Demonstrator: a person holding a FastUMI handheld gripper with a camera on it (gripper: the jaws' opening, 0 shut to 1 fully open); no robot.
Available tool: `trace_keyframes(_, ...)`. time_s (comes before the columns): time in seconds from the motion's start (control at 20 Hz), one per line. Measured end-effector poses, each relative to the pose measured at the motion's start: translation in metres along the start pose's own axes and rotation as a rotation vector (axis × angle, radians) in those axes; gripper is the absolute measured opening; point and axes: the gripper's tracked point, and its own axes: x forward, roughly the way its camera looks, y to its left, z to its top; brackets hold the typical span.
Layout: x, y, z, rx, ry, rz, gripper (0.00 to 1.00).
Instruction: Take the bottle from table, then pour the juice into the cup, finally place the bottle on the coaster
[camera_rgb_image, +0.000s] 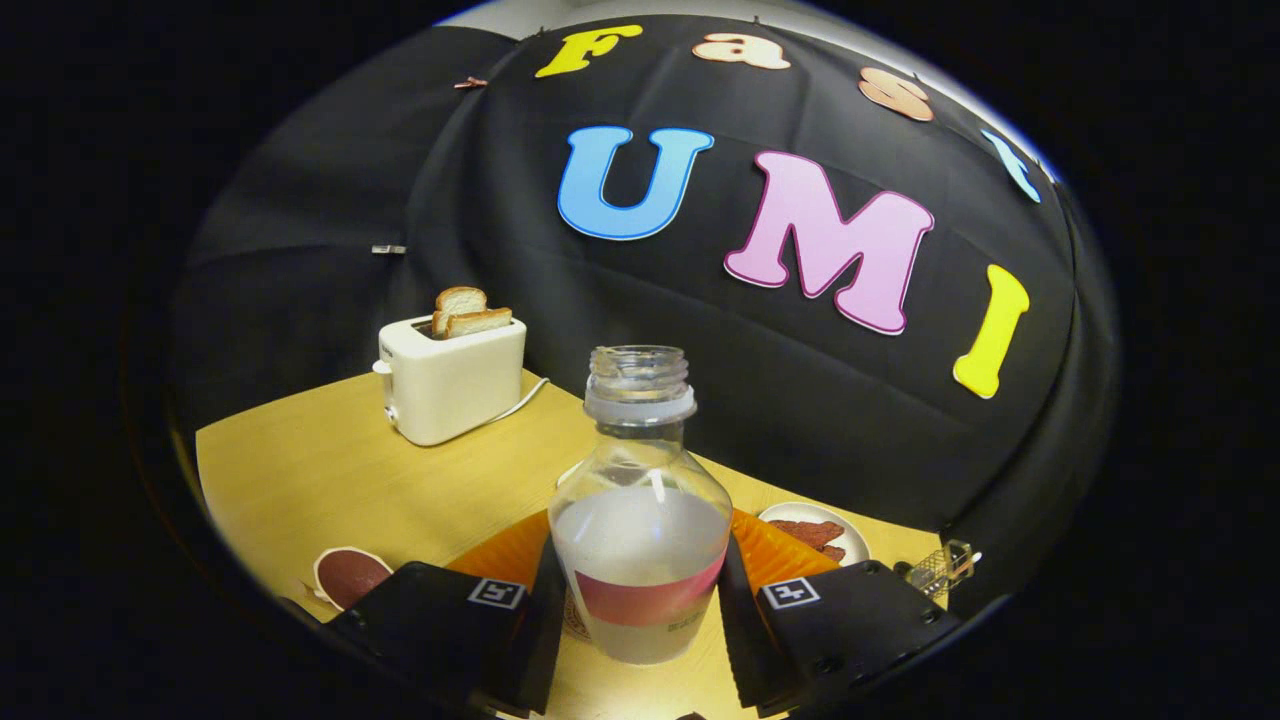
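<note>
1. The tool (640, 615) is clamped on the bottle (640, 540); both fingers (535, 610) press its sides low, so the open neck stays free for pouring.
2. The bottle is upright, above the bench (300, 470), so the juice stays in.
3. The coaster (350, 575) lies left of the fingers.

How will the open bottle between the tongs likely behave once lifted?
The bottle has no cap and looks about half full, so tilting may slosh or spill juice. Its smooth clear wall may slip. The tongs flank its lower body, so it may feel top-heavy.
</note>
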Motion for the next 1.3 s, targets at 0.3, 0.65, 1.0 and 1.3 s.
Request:
trace_keyframes(0.3,0.03,0.007,-0.02,0.091,-0.091,0.041,0.7)
trace_keyframes(0.65,0.048,0.012,-0.053,0.116,-0.121,0.029,0.72)
trace_keyframes(1.0,0.052,0.008,-0.069,0.142,-0.129,0.007,0.75)
trace_keyframes(1.3,0.041,0.011,-0.086,0.2,-0.057,0.006,1.0)
